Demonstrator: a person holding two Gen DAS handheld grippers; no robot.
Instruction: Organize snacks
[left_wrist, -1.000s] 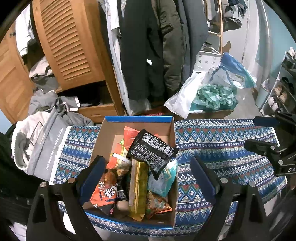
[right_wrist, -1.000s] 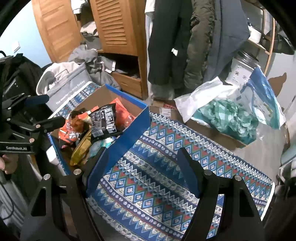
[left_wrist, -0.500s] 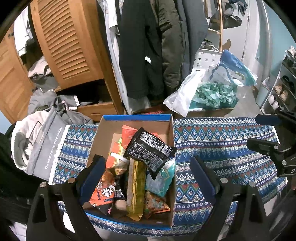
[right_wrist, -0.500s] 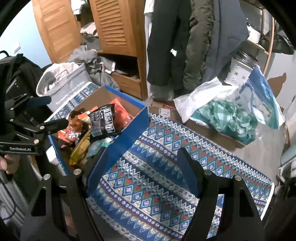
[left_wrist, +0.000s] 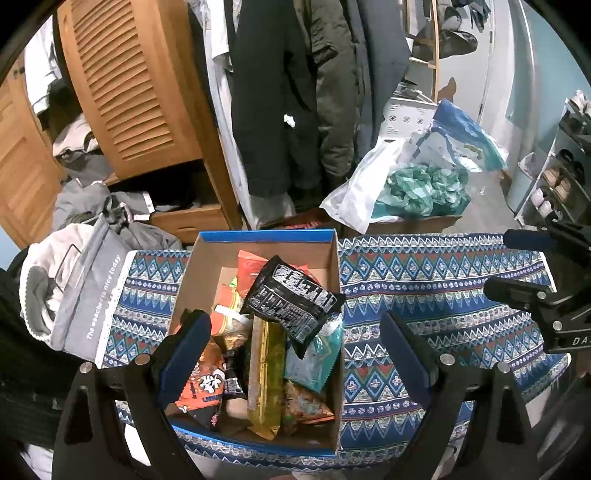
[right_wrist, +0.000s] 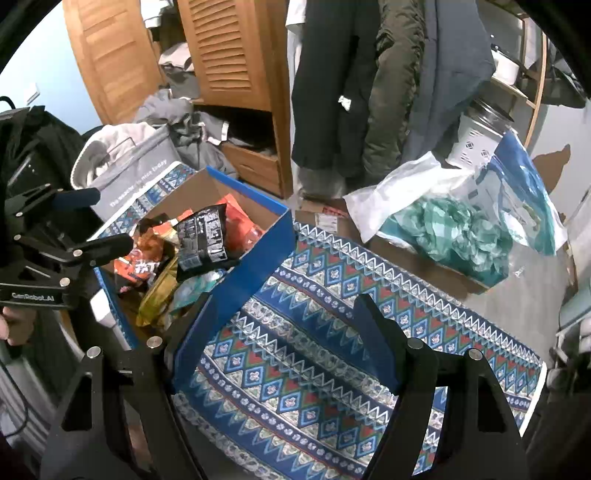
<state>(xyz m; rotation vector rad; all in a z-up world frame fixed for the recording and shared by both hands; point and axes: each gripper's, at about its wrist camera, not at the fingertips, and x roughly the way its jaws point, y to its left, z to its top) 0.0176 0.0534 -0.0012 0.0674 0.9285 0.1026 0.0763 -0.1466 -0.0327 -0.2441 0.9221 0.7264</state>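
Note:
A blue-edged cardboard box (left_wrist: 266, 236) sits on a patterned cloth and holds several snack packets. A black packet (left_wrist: 291, 301) lies on top, over a yellow-gold packet (left_wrist: 264, 373), a teal packet (left_wrist: 314, 365) and an orange packet (left_wrist: 201, 387). My left gripper (left_wrist: 295, 343) is open and empty, hovering above the box's near half. My right gripper (right_wrist: 288, 328) is open and empty, over the cloth just right of the box (right_wrist: 240, 284). The black packet (right_wrist: 201, 236) also shows in the right wrist view.
The patterned blue cloth (left_wrist: 436, 280) covers the table to the right of the box. A grey tote (left_wrist: 88, 291) lies at the left edge. Beyond stand a wooden louvred wardrobe (left_wrist: 122, 81), hanging coats (left_wrist: 295, 92) and plastic bags with green fabric (left_wrist: 417, 184).
Both grippers stay open and empty. The left wrist view has drifted slightly, so the box sits a little further left and lower; the right wrist view is nearly unchanged.

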